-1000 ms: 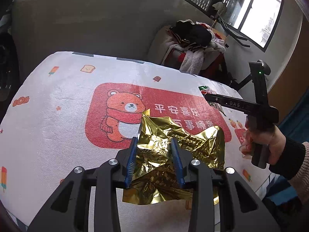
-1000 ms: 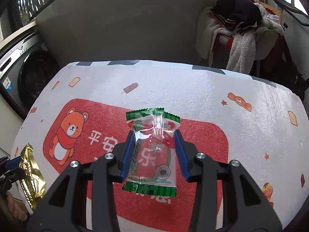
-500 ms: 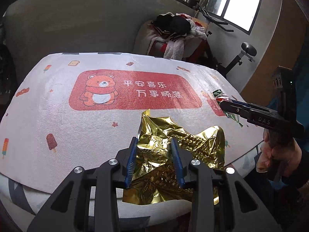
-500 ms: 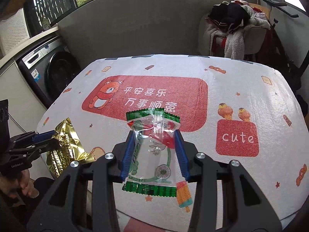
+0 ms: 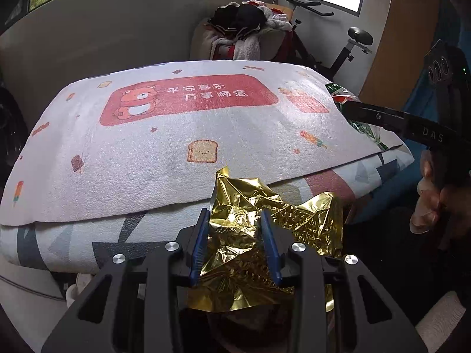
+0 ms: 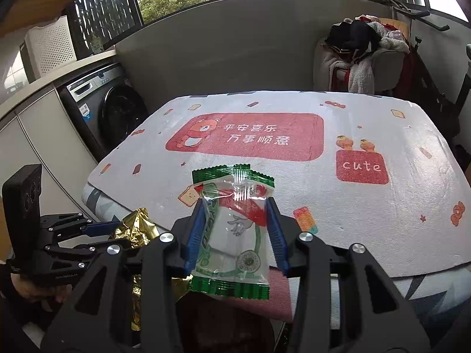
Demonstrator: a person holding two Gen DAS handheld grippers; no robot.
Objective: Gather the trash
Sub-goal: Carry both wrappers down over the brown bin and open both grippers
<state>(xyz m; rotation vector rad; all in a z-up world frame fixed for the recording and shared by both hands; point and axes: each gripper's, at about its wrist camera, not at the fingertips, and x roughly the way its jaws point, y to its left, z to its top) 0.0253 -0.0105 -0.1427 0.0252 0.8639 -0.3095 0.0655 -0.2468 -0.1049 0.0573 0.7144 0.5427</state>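
Left gripper (image 5: 235,244): clamped on crumpled gold foil wrapper (image 5: 265,235).
Right gripper (image 6: 235,235): pinching green-edged candy wrapper (image 6: 232,235).

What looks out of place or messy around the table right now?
Nothing spilled. The gold foil wrapper in the left gripper is badly crumpled, and clothes are heaped over a chair behind the table.

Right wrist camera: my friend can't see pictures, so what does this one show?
The right gripper pinches a clear snack wrapper with green ends and red print, held above the near edge of a table mat printed with a bear. At lower left, the left gripper holds crumpled gold foil.
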